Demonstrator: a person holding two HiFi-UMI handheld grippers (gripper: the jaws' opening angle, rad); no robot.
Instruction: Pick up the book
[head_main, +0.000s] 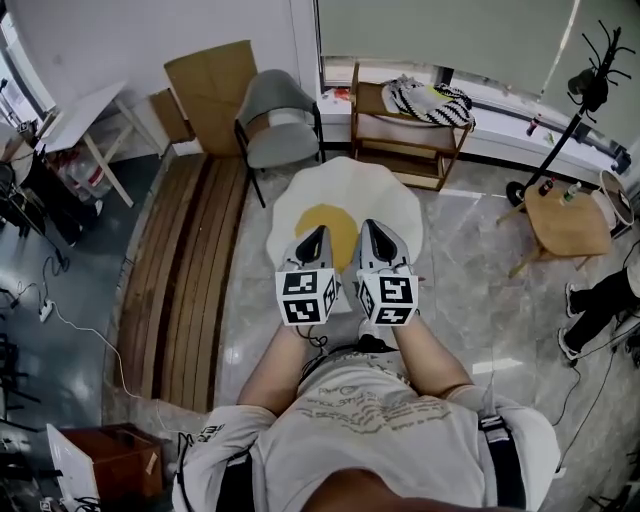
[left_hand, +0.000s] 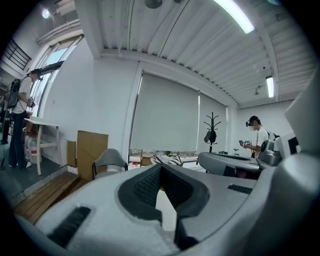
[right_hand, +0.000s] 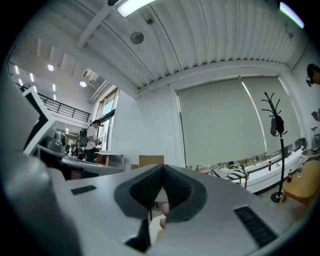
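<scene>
No book can be made out in any view. My left gripper (head_main: 318, 234) and right gripper (head_main: 367, 226) are held side by side in front of the person's chest, above the yellow centre of a white egg-shaped rug (head_main: 400, 200). Both point level towards the window wall. In the left gripper view the jaws of the left gripper (left_hand: 161, 168) meet at their tips with nothing between them. In the right gripper view the right gripper (right_hand: 162, 168) is likewise shut and empty.
A grey chair (head_main: 275, 120) and a low wooden shelf (head_main: 405, 135) carrying a striped cushion (head_main: 432, 100) stand beyond the rug. Wooden planks (head_main: 185, 270) lie at the left, a round wooden side table (head_main: 565, 222) and a coat stand (head_main: 590, 80) at the right. Another person (left_hand: 258, 135) stands near the coat stand.
</scene>
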